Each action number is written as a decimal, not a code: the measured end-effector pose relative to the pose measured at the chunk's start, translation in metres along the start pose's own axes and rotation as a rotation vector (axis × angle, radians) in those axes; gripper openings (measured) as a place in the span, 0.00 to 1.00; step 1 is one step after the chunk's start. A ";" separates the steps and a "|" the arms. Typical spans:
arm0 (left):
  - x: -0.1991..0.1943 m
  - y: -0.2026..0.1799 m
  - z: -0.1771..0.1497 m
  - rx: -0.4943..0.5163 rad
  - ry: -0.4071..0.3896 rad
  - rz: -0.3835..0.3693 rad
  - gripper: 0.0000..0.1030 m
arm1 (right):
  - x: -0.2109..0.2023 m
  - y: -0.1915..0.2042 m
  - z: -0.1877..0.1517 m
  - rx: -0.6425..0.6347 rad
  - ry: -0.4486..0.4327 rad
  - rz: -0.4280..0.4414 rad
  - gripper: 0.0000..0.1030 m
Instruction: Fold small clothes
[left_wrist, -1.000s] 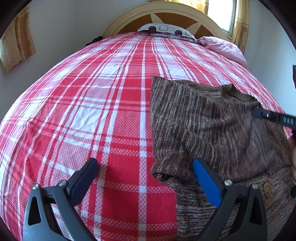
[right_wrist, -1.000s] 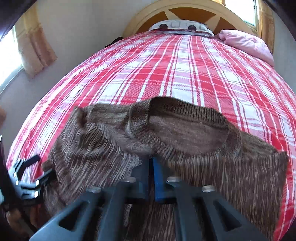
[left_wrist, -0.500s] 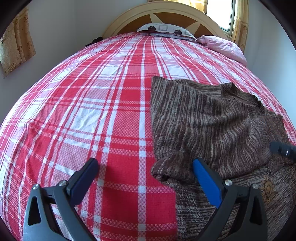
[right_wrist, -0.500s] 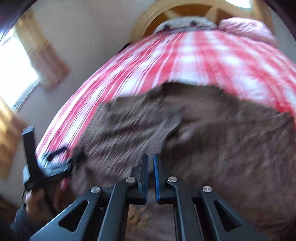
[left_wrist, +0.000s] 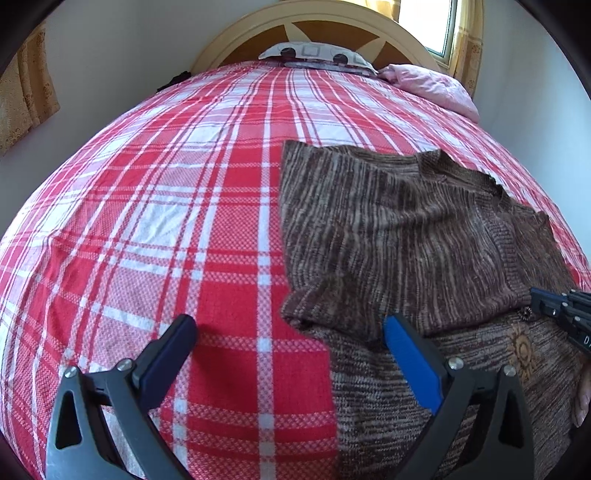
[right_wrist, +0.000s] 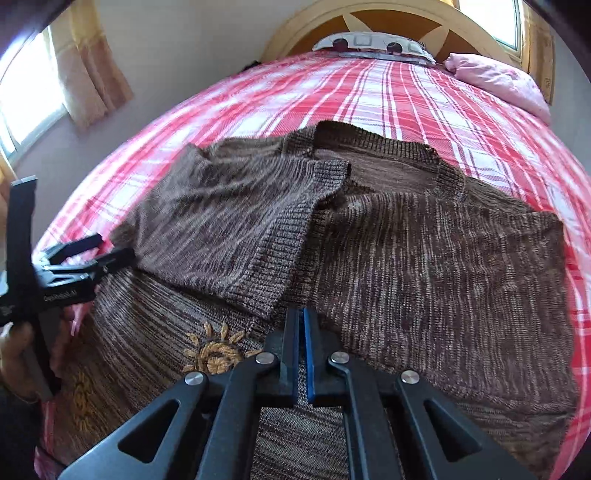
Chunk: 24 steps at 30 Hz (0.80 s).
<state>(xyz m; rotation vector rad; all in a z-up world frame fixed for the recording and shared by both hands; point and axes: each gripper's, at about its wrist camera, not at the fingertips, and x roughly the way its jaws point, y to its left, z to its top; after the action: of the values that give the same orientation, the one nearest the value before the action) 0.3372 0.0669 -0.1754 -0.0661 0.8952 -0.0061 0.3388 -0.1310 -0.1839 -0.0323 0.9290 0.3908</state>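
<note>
A brown striped knitted sweater (left_wrist: 406, 240) lies flat on the red plaid bed cover (left_wrist: 166, 221), collar toward the headboard. One sleeve (right_wrist: 229, 221) is folded across the sweater (right_wrist: 443, 258), its ribbed cuff ending at my right gripper (right_wrist: 301, 314). That gripper is shut, its tips pinching the cuff's corner above the embroidered sun (right_wrist: 214, 350). In the left wrist view the right gripper (left_wrist: 535, 299) pokes in from the right edge. My left gripper (left_wrist: 288, 325) stands open and empty, one finger over the cover, the other over the sweater's side edge. From the right wrist the left gripper (right_wrist: 110, 247) shows at far left.
A patterned pillow (left_wrist: 317, 53) and a pink pillow (left_wrist: 436, 85) lie by the wooden headboard (left_wrist: 314, 26). Bare plaid cover (right_wrist: 332, 92) stretches beyond the sweater. Curtained windows (right_wrist: 88, 70) and walls flank the bed. A hand (right_wrist: 14, 339) grips the left tool.
My right gripper has travelled from near the collar toward the sweater's lower part, bringing the sleeve across the body. The left gripper has stayed put and open.
</note>
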 end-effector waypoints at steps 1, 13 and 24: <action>0.000 0.000 0.000 0.000 -0.001 0.000 1.00 | -0.002 -0.001 0.001 0.012 -0.007 -0.006 0.04; -0.003 -0.007 -0.011 0.030 0.024 0.022 1.00 | 0.019 0.029 0.015 -0.081 0.027 -0.068 0.60; -0.014 -0.010 -0.021 0.025 0.026 0.060 1.00 | 0.000 0.008 -0.008 -0.058 0.007 -0.053 0.60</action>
<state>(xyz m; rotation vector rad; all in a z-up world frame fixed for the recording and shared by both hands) 0.3126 0.0558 -0.1770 -0.0158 0.9225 0.0383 0.3297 -0.1250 -0.1878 -0.1112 0.9215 0.3686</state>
